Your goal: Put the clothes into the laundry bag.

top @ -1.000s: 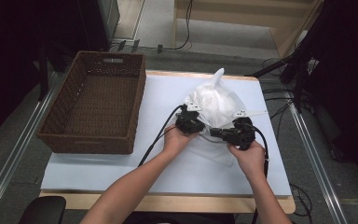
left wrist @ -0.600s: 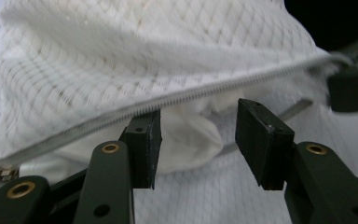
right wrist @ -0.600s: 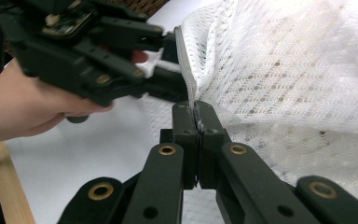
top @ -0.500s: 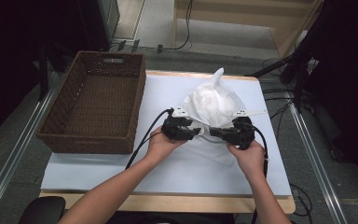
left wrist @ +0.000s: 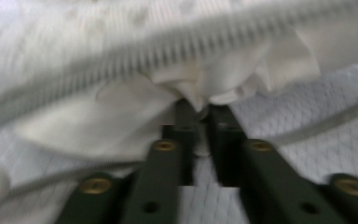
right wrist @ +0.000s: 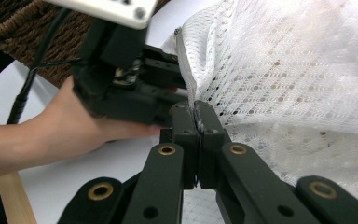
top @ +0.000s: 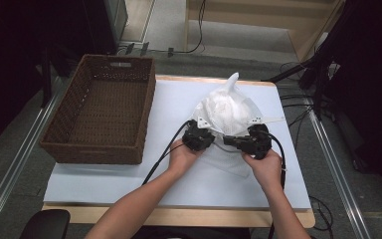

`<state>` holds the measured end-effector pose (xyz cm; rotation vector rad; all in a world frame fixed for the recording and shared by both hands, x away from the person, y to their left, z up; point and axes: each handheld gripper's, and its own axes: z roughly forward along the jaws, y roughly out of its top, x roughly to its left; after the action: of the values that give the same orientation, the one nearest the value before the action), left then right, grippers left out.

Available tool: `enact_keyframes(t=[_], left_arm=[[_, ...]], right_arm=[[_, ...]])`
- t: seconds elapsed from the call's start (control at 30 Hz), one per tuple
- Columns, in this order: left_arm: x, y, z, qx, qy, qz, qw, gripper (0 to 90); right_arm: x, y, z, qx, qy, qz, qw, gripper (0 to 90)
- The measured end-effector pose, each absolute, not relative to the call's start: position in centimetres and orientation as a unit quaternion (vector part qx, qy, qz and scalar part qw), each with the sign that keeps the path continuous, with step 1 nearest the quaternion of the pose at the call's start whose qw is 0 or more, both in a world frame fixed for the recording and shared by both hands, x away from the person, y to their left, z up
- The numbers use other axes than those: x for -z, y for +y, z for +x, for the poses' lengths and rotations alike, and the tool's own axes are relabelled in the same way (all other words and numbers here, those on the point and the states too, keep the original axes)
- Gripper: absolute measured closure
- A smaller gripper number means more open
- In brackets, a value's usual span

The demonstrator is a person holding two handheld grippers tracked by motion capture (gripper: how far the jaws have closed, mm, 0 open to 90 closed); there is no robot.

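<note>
Your left gripper (left wrist: 197,109) has its two black jaws nearly together, and they have just been closing, with a bunched fold of soft cream-white cloth (left wrist: 193,84) pinched between the tips. Above the fold, a blurred grey zipper band (left wrist: 177,51) crosses your view at a slant. White mesh fabric with a diamond weave (left wrist: 317,116) lies beneath, to the right.

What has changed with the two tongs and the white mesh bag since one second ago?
The left tongs shifted left along the mesh bag, then back, and have just closed on white cloth at the bag's zippered opening. The right tongs stayed clamped on the bag's edge; the wicker basket did not move.
</note>
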<state>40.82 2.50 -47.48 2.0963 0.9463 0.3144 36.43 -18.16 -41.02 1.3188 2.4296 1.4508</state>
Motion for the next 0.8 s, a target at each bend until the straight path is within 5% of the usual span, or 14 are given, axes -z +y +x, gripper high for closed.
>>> enact_keyframes(t=[0.6, 0.8], left_arm=[[47.5, 0.5, 44.5, -0.104, 0.409, 0.808, 0.412, 86.7], [47.0, 2.1, 43.5, -0.080, 0.390, 0.825, 0.401, 71.3]], right_arm=[[41.2, -18.5, 36.7, -0.465, 0.771, 0.435, 0.007, 90.0], [41.7, -18.4, 36.8, -0.452, 0.777, 0.438, 0.005, 90.0]])
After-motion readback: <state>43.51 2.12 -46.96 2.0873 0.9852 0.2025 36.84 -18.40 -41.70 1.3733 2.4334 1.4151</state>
